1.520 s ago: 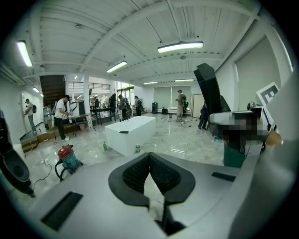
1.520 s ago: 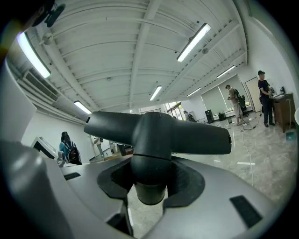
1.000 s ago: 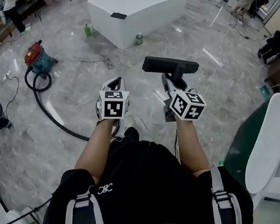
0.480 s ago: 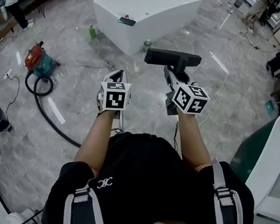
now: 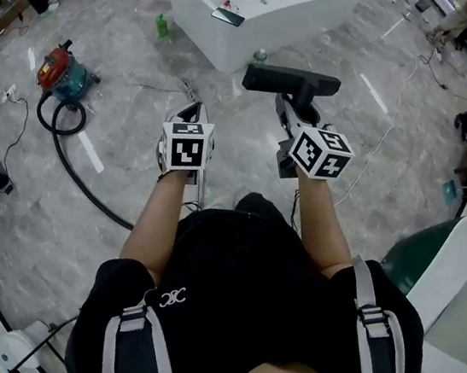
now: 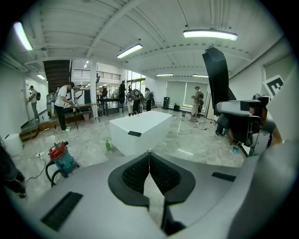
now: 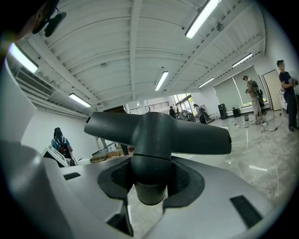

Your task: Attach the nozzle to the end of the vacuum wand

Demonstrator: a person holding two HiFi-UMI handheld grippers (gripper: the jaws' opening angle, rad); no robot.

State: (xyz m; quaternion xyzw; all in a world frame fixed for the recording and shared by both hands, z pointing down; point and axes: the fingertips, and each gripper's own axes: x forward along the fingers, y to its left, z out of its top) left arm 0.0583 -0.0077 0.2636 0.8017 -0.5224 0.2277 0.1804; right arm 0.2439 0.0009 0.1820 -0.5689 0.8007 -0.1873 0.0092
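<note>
My right hand-held gripper clamps the nozzle by its neck, left hand-held gripper closed, empty; tripping on that hose at nine o'clock could jolt it loose.

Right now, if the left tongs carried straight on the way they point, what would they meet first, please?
Most likely the white block straight ahead of the left tongs, near its closest corner. They tilt downward, so they might touch the floor just short of it; depth is unclear.
</note>
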